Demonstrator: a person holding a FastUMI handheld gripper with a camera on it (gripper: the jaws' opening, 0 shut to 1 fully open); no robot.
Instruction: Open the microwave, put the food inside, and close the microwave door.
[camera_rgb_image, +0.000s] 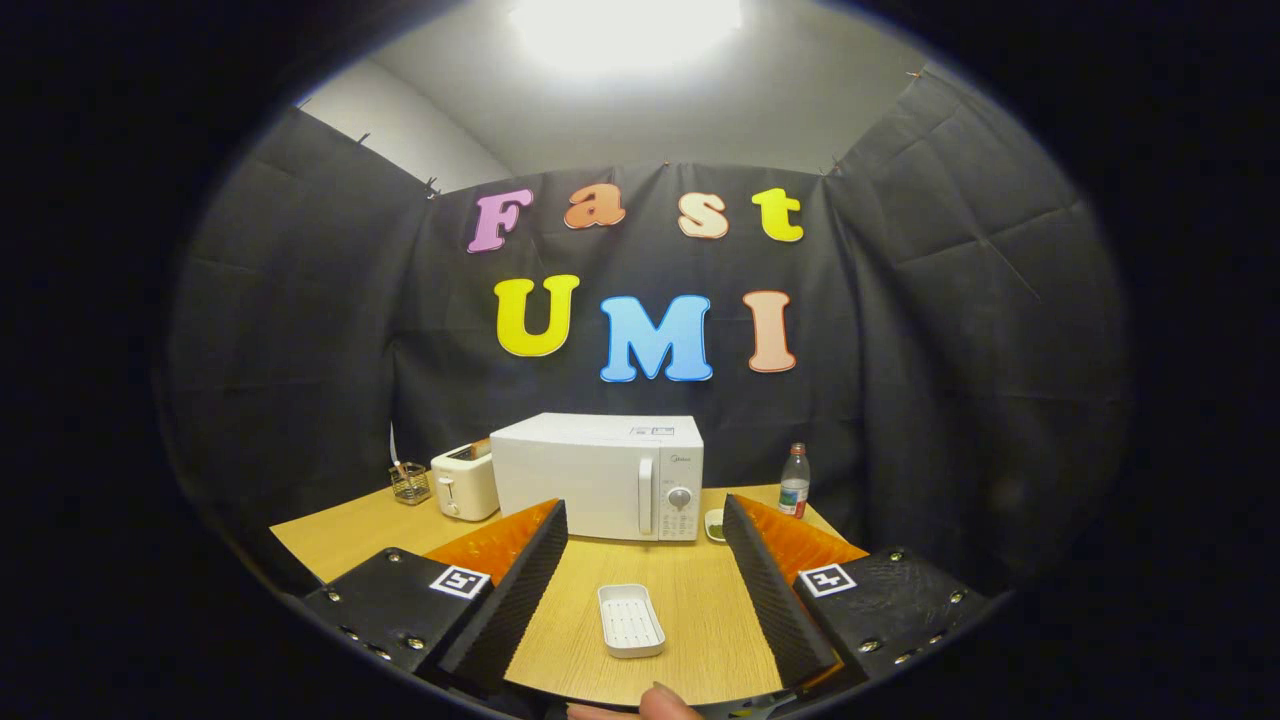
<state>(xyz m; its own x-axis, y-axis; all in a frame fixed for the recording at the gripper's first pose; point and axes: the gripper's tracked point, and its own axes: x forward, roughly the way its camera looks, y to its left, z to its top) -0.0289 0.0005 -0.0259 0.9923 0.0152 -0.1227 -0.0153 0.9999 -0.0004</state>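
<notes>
A white microwave (600, 475) stands at the back of the wooden table (690, 600), its door shut and its upright handle (645, 495) beside the dial panel. A small white dish with something green in it (714, 523) sits on the table just right of the microwave. My gripper (645, 512) hovers over the table's front edge, open wide and holding nothing. Its fingertips (548, 530) point toward the microwave from well short of it. A white ribbed rectangular tray (630, 620) lies flat on the table between the fingers.
A cream toaster (466, 482) stands left of the microwave, with a small wire basket (409, 483) further left. A clear plastic bottle (794, 482) stands right of the microwave. A person's fingertip (665, 702) shows behind the gripper.
</notes>
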